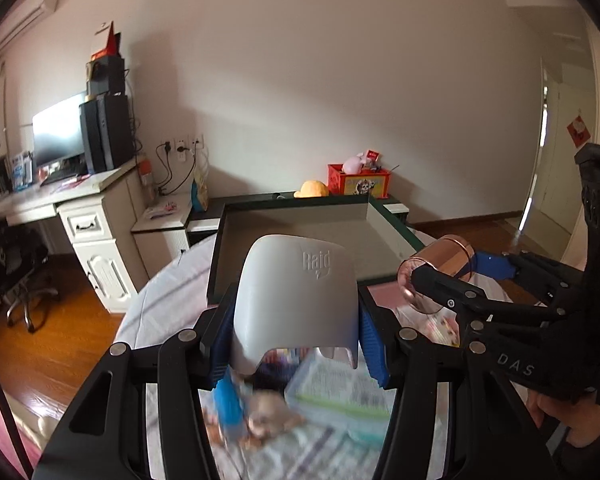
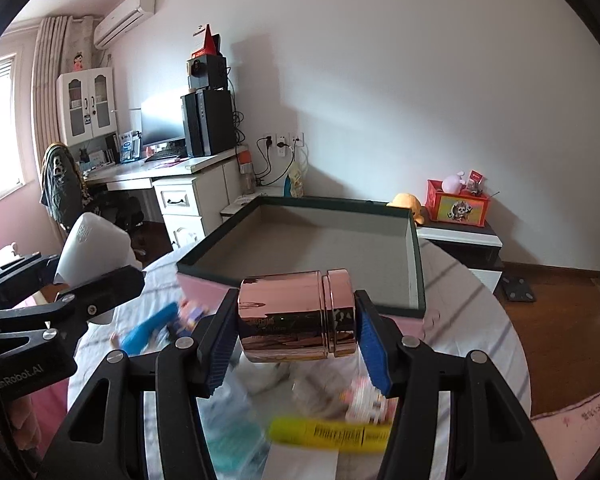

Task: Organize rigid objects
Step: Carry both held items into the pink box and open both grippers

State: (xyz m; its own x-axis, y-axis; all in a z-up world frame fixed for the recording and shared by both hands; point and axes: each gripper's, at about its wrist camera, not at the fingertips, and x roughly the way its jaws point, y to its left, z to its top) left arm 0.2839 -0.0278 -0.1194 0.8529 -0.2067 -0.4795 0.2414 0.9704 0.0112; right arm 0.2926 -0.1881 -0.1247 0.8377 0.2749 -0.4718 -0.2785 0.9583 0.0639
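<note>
My left gripper (image 1: 296, 344) is shut on a white Raid plug-in device (image 1: 296, 300), held above the table. In the right wrist view the same device (image 2: 94, 248) shows at the left in the left gripper (image 2: 96, 280). My right gripper (image 2: 296, 344) is shut on a shiny rose-gold jar (image 2: 296, 316), lying sideways between the blue pads. That jar (image 1: 436, 268) also appears at the right of the left wrist view, in the right gripper (image 1: 452, 276). Ahead of both stands a shallow box (image 1: 300, 232), dark green outside and grey inside; the box (image 2: 416, 256) holds nothing.
On the round table's striped cloth (image 2: 460, 320) lie blurred items: a yellow marker (image 2: 332, 434), a blue object (image 2: 148, 330), packets (image 1: 340, 392) and a small figure (image 1: 268, 416). Past the table are a desk (image 2: 180, 184), a low cabinet with a red crate (image 2: 458, 204), and wooden floor.
</note>
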